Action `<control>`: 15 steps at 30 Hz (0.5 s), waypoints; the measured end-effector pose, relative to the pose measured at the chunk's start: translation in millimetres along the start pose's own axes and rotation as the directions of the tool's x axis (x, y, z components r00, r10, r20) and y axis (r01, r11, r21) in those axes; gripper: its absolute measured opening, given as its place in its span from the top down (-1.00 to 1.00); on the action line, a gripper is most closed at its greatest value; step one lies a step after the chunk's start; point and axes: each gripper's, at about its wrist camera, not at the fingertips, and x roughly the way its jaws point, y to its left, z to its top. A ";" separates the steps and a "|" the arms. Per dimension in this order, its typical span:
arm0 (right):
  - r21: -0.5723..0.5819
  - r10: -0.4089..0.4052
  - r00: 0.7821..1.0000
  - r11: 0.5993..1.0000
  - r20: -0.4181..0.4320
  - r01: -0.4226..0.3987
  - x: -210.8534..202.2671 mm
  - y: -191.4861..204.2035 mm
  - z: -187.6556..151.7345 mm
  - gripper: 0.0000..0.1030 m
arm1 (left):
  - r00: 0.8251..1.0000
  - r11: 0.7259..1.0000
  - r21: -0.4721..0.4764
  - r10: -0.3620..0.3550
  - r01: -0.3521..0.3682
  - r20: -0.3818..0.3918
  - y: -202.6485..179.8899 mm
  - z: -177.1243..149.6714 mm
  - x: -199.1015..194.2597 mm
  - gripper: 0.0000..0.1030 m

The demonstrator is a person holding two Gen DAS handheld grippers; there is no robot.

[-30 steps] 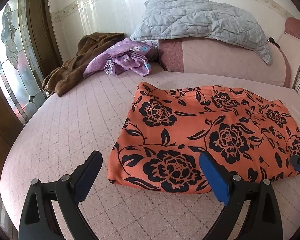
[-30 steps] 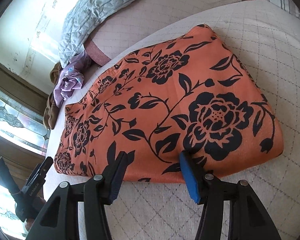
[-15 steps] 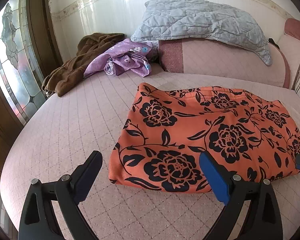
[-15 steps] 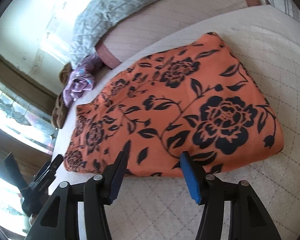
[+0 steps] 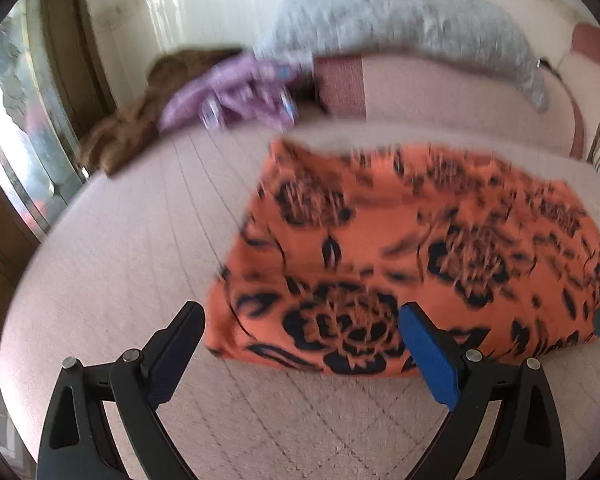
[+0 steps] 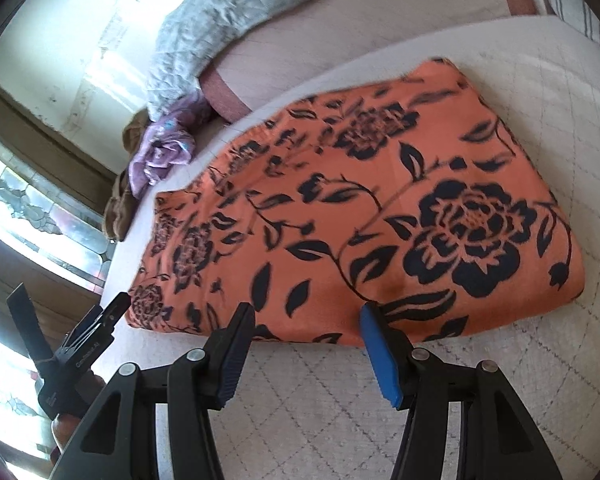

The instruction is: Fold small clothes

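My left gripper [image 5: 300, 340] hangs with its jaws spread wide at the near left corner of the orange cloth with black flowers [image 5: 400, 248] — nothing between the pads. My right gripper [image 6: 306, 344] is also parted, at the near edge of that folded cloth, which lies flat on the pale quilted bed [image 6: 480, 400].

L gripper [image 5: 300, 354] is seen pitched down, jaws spread wide, nothing clamped betw. them; view blurred. R gripper [image 6: 306, 350] is held angled down too, jaws parted approx. halfway, nothing pinched. In R wrist view, L gripper [image 6: 66, 340] is seen well off to the left of R jaws.
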 end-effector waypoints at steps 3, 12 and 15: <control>0.016 0.009 1.000 1.000 -0.004 -0.009 -0.2 -3.8 -0.7 -0.15 | 0.990 0.995 -0.073 -0.076 0.067 -0.117 7.6 -4.9 21.1 -0.90; 0.197 0.153 0.988 0.969 -0.012 -0.148 -18.1 -25.1 -14.3 -0.33 | 0.899 0.890 -0.305 -0.401 0.338 -0.174 32.5 -6.9 15.8 -0.90; 0.271 0.138 0.990 0.954 -0.014 -0.129 -12.6 -36.0 -18.6 -0.33 | 0.865 0.854 -0.378 -0.456 0.359 -0.209 37.0 -10.9 30.5 -0.90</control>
